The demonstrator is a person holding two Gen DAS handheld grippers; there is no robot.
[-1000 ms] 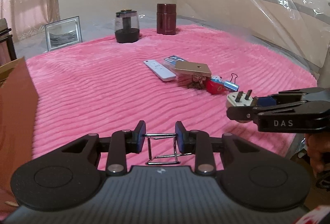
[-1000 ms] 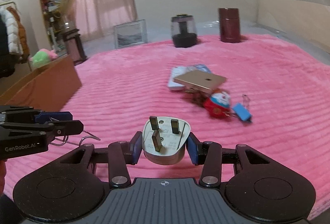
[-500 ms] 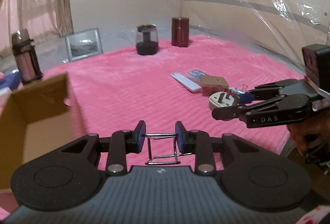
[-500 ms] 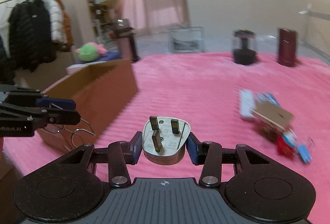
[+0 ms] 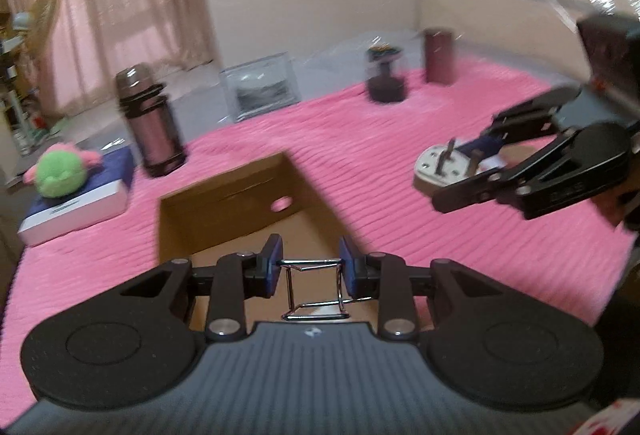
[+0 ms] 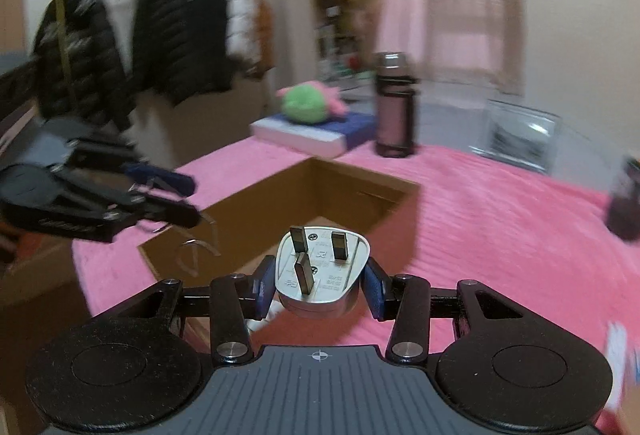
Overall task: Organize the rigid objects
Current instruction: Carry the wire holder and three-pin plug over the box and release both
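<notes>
My left gripper (image 5: 311, 271) is shut on the wire handles of a binder clip (image 5: 314, 289) and hangs over the near edge of an open cardboard box (image 5: 224, 207). My right gripper (image 6: 319, 281) is shut on a white three-pin plug (image 6: 322, 275), prongs facing up. In the left wrist view the right gripper (image 5: 460, 175) holds the plug (image 5: 444, 165) above the pink blanket, right of the box. In the right wrist view the left gripper (image 6: 176, 195) hovers at the box's (image 6: 304, 195) left edge with the clip's wire loops (image 6: 196, 251) dangling.
On the pink blanket (image 5: 380, 155) beyond the box stand a dark flask (image 5: 150, 123), a framed picture (image 5: 262, 91), a dark jar (image 5: 386, 75) and a maroon canister (image 5: 440, 55). A green plush (image 5: 60, 175) lies on a flat white box. Coats hang on a rack (image 6: 140, 47) at the left.
Both grippers have swung left and risen, carrying the clip and the plug from the object cluster to the cardboard box. The box interior has come into view.
</notes>
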